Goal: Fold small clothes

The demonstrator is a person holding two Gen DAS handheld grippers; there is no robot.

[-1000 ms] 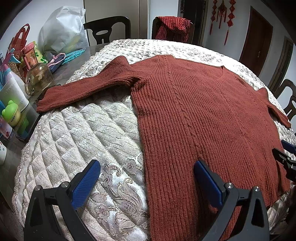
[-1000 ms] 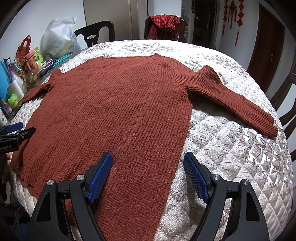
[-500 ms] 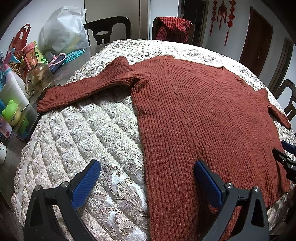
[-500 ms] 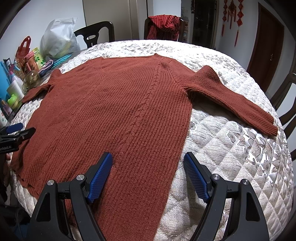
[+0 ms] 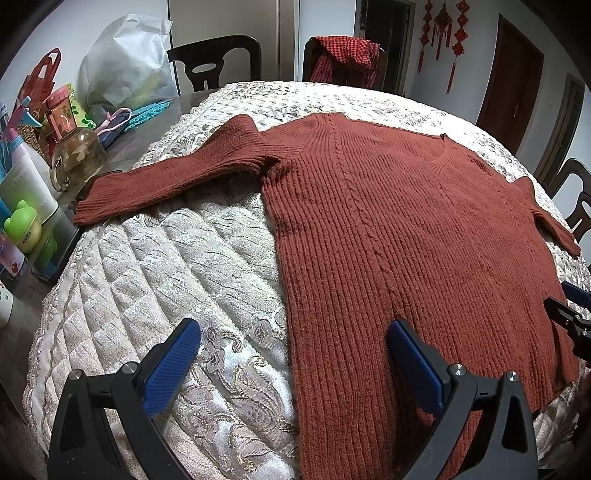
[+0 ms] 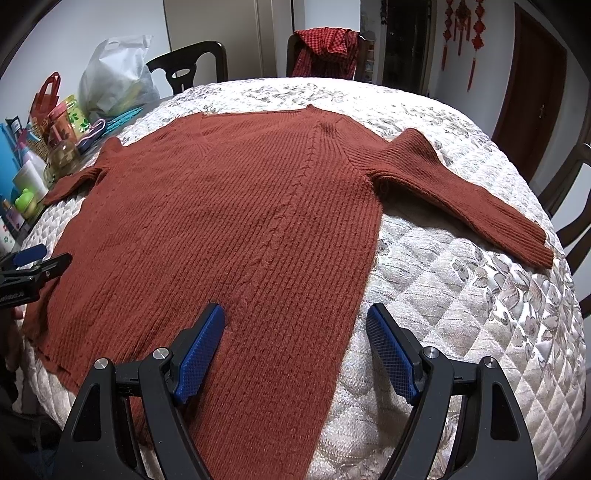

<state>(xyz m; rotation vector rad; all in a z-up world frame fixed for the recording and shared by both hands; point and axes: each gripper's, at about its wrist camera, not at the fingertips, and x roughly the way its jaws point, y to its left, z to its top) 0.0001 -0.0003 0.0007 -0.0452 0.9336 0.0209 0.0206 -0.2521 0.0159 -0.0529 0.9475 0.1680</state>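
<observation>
Pale walls [image 5: 325, 22]; dark chairs [image 5: 214, 61] behind quilted table [image 5: 147, 266]; brown door [image 6: 535, 74], possibly shut.

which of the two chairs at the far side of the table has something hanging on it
The right-hand chair: a red checked cloth is draped over its back. The left-hand chair has a bare back.

**Bench surface**
Bench [image 5: 122, 155] under a quilted cover [image 5: 166, 266]. Rust sweater [image 5: 388, 221] flat on the cover, sleeves out. Left of the sweater, on bare bench: glass jar [image 5: 79, 155], bottles, white bag [image 5: 129, 70].
</observation>
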